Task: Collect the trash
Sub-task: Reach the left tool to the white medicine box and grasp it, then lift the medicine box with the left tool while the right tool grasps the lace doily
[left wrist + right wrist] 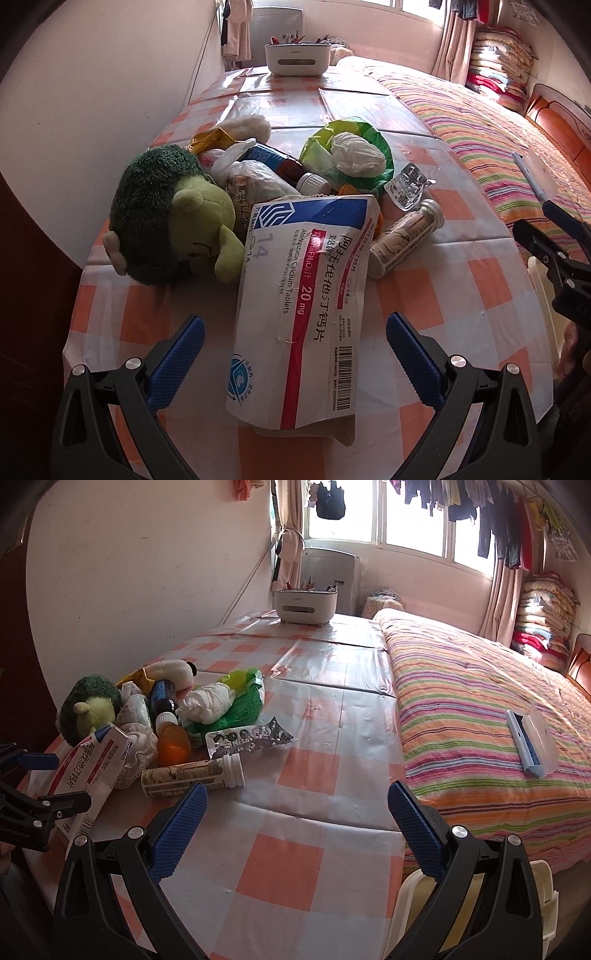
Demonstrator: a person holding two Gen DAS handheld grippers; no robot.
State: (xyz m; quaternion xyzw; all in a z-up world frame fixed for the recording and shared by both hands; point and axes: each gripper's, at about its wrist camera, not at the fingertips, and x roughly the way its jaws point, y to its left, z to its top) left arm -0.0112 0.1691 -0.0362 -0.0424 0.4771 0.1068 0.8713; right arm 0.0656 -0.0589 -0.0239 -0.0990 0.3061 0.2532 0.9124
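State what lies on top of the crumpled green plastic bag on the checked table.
A crumpled white tissue wad rests on the green plastic bag. Whatever is inside or beneath the bag is covered.

Two plush toys [166,214] [245,127], two bottles [404,238] [280,164], one medicine box [299,306]

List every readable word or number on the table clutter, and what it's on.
Medicine box: "Atorvastatin Calcium Tablets"
Same box: "20 mg"
Same box: "14", by a blue logo
Same box: large Chinese characters, legible; barcode digits and fine print too small.
Tube: label blurred.
Blue-labelled bottle: white print unreadable.
Blister pack: nothing readable.
White caddy: mark too small.
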